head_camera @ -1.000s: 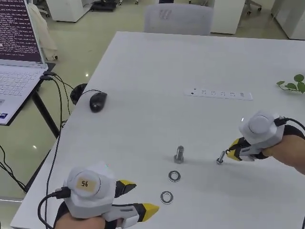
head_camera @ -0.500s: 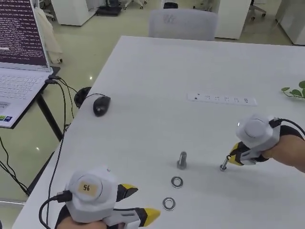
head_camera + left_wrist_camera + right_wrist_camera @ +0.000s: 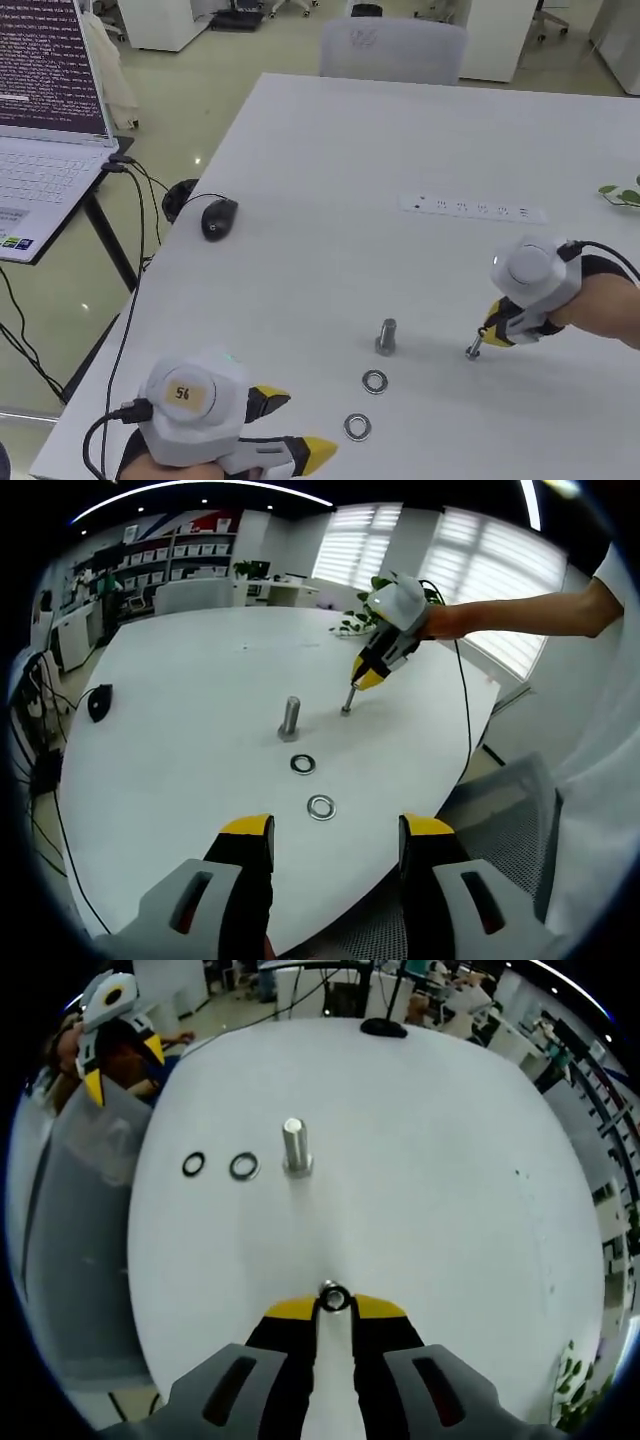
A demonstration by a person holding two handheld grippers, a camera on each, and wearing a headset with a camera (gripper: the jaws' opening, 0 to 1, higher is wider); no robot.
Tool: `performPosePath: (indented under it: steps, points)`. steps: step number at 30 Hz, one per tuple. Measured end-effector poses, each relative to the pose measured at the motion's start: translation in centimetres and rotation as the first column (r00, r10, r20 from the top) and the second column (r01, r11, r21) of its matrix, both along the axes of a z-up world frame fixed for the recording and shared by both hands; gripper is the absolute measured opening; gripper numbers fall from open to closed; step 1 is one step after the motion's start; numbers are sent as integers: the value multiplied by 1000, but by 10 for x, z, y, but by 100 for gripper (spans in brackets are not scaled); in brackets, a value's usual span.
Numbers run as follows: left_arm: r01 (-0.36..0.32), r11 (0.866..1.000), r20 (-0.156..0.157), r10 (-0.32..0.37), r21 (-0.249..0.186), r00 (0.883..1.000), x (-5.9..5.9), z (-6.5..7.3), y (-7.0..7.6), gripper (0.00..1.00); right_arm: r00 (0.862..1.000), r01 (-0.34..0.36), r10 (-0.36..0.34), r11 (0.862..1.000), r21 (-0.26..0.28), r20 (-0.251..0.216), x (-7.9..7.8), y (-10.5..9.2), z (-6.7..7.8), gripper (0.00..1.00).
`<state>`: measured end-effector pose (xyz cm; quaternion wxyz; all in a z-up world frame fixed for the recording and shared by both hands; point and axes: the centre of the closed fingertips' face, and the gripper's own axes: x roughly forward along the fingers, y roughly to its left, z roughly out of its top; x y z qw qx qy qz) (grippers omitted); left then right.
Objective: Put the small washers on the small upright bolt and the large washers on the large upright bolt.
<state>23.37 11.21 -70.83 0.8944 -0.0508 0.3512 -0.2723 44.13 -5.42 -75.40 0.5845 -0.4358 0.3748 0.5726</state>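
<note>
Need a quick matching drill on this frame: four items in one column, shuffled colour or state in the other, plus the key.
Items:
1. large bolt
2. mouse
3. left gripper
4. small bolt

States:
A. black
B. jaws open, holding nothing
C. upright, no gripper on it, next to the loose washers
D. right gripper tips at its top

Pairs: 1-C, 2-A, 3-B, 4-D

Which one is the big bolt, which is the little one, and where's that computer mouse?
large upright bolt (image 3: 386,336): head view, on the middle of its shaft.
small upright bolt (image 3: 472,350): head view, on its lower end.
mouse (image 3: 219,218): head view, on its black back.
</note>
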Motion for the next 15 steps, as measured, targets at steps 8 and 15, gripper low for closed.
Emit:
performPosePath:
  steps: [8,15]
  points:
    - [-8,1000,-2,8,-1,1000,0,-1,2,49,1000,-4,4,1000,-14,-6,1,0,-5,13]
    - [-8,1000,-2,8,-1,1000,0,-1,1,49,1000,-8,8,1000,-27,-8,1,0,-11,13]
